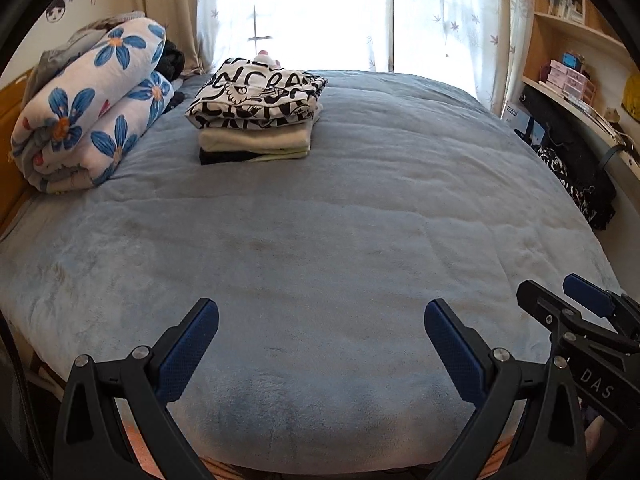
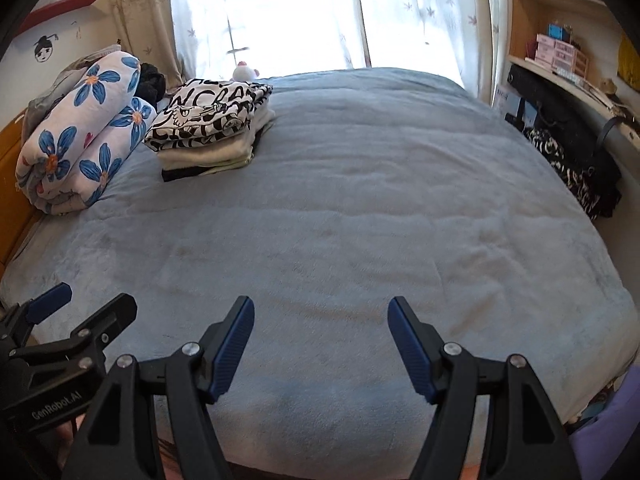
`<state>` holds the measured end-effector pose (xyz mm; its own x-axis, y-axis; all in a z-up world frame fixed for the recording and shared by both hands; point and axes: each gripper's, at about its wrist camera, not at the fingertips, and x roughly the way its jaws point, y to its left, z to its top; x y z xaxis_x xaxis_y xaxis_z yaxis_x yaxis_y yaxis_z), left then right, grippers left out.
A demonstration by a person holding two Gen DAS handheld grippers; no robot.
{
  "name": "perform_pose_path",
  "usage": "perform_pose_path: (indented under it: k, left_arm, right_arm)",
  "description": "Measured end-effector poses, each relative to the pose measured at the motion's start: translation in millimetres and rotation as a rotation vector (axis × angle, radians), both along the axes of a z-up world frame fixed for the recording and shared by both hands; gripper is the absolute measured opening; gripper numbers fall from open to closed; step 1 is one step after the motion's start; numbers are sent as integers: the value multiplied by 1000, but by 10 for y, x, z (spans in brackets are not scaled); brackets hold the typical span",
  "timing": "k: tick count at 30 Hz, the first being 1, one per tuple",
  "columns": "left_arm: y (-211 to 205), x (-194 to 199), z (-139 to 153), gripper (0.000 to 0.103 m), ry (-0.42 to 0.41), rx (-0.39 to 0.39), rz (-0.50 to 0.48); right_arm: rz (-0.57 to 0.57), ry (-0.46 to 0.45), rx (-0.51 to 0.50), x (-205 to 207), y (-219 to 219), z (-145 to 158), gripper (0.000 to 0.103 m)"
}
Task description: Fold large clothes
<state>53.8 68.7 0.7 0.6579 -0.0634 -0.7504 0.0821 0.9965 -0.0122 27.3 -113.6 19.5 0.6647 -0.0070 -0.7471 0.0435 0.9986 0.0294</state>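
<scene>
Both the left gripper (image 1: 321, 308) and right gripper (image 2: 321, 306) hang with jaws apart, seemingly empty, over the blue blanket (image 1: 320, 220).

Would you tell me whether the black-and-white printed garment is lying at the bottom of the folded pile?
No, the black-and-white printed garment lies on top of the folded pile, above cream and black pieces.

We are in a bedroom at home: we see a big bed (image 1: 320, 220), a rolled flower blanket (image 1: 92, 108), folded clothes (image 1: 256, 112), curtains (image 1: 440, 16) and shelves (image 1: 572, 40).
</scene>
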Motion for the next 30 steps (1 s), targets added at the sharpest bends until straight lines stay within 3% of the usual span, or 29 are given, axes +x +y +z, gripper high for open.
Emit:
perform_pose_path:
  k: [30]
  left_arm:
    - [-388,58,-128,102,44,2,-60]
  right_arm:
    - [-52,16,44,-107,-381,-124,70]
